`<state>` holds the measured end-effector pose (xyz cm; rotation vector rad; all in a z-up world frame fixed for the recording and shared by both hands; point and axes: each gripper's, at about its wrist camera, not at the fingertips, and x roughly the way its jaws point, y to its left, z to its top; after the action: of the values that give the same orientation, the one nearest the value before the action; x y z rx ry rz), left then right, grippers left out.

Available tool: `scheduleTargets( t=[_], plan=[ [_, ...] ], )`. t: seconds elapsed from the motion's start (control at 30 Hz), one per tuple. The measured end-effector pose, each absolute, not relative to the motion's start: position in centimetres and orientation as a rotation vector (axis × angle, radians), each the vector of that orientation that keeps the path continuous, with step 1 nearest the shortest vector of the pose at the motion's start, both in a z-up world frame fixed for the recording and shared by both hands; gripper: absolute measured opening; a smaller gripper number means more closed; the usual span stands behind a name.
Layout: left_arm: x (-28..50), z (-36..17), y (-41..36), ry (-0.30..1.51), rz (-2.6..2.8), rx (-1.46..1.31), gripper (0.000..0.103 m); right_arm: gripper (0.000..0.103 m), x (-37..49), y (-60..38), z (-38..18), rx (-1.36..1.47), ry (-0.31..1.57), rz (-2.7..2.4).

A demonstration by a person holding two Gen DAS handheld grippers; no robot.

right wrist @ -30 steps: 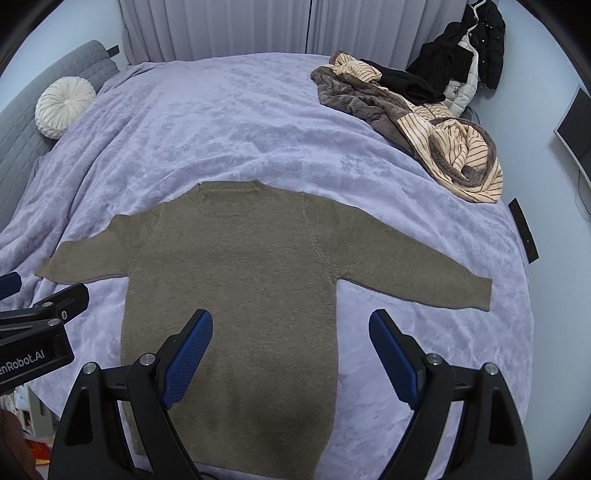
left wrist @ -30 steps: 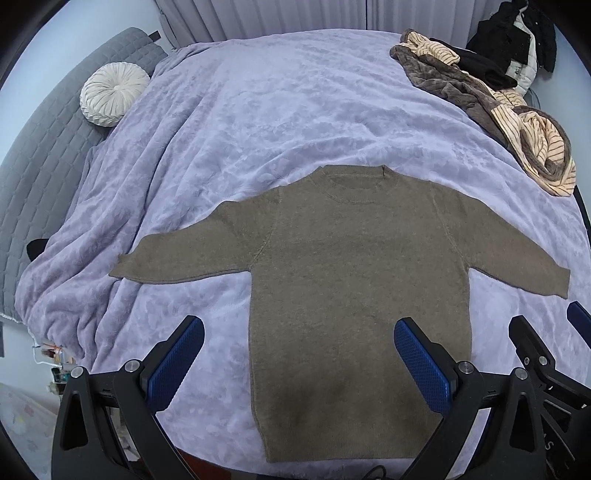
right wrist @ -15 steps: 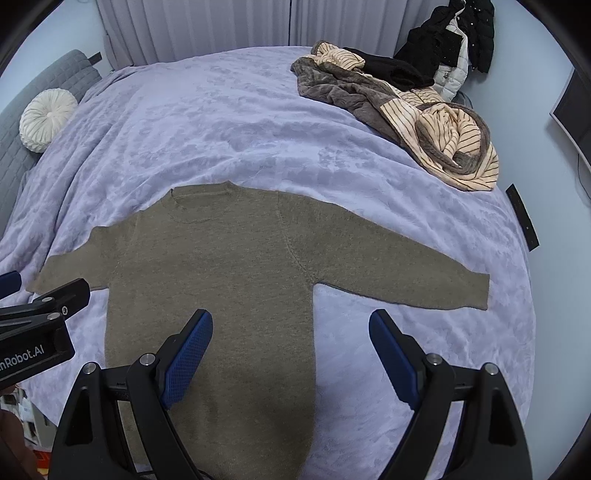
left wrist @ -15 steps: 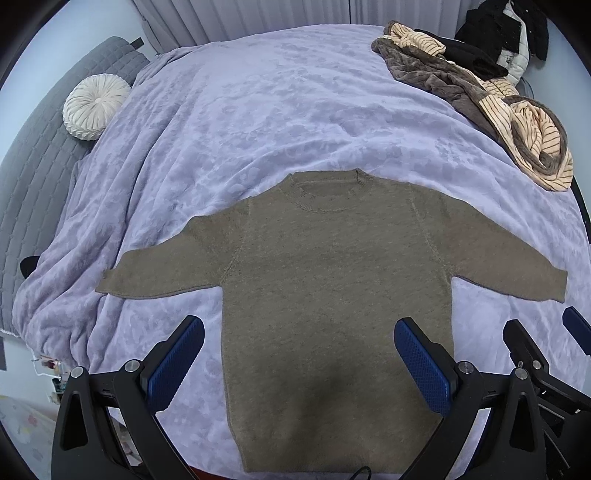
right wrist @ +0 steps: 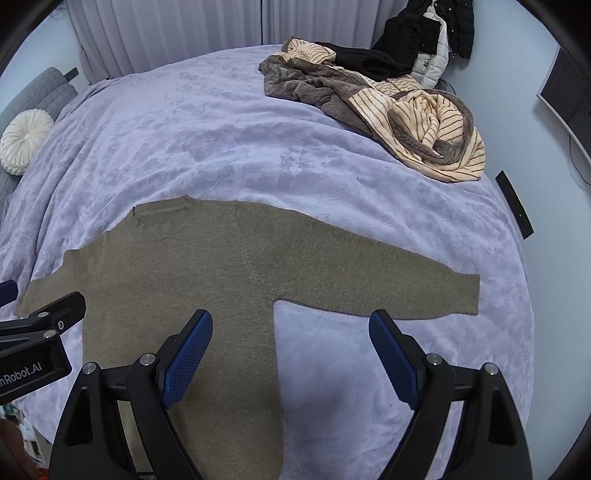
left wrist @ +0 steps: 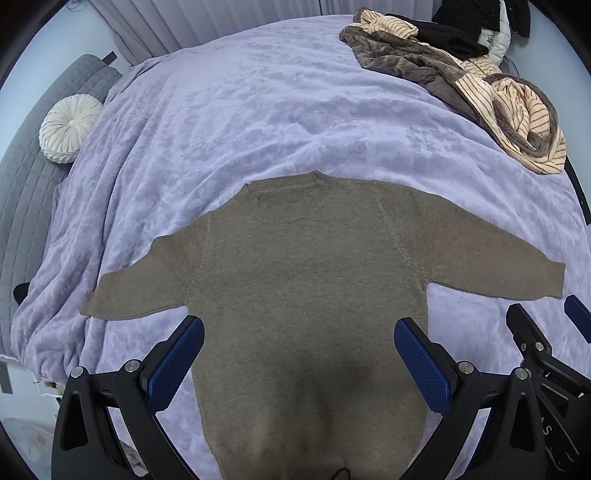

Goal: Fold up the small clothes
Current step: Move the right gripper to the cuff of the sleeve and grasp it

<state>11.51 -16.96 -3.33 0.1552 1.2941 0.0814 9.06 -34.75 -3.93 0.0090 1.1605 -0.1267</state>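
Note:
An olive-brown sweater (left wrist: pixel 303 280) lies flat and face up on the lilac bedspread (left wrist: pixel 258 122), collar away from me, both sleeves spread out. My left gripper (left wrist: pixel 299 332) hovers open above its lower body, nothing between the blue pads. In the right wrist view the same sweater (right wrist: pixel 207 273) fills the left half, its right sleeve (right wrist: pixel 399 288) stretching to the right. My right gripper (right wrist: pixel 291 332) hangs open above the armpit below that sleeve, holding nothing. Each gripper's black frame shows at the edge of the other's view.
A heap of brown fleece and cream striped clothes (right wrist: pixel 406 110) lies at the bed's far right corner, dark jackets (right wrist: pixel 424 33) hanging behind it. A round white cushion (left wrist: pixel 68 127) rests on the grey headboard side at the left. Bedspread (right wrist: pixel 221 140) stretches beyond the collar.
Both grippers have shifted rightward and slightly forward over the sweater, so it sits further left and larger in both views. Both stay open. The sweater has not moved.

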Motion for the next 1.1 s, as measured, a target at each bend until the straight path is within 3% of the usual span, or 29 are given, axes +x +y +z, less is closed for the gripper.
scheduleTargets(
  t=[0.5, 1.1],
  plan=[
    [14.5, -7.7, -26.3, 1.353, -0.030, 0.285, 0.103, 0.089, 11.5, -50.6, -14.0, 0.114, 1.298, -0.422],
    [16.1, -11.6, -32.0, 1.418, -0.092, 0.346, 0.103, 0.089, 11.0, -64.2, -22.6, 0.229, 1.359, -0.594]
  ],
)
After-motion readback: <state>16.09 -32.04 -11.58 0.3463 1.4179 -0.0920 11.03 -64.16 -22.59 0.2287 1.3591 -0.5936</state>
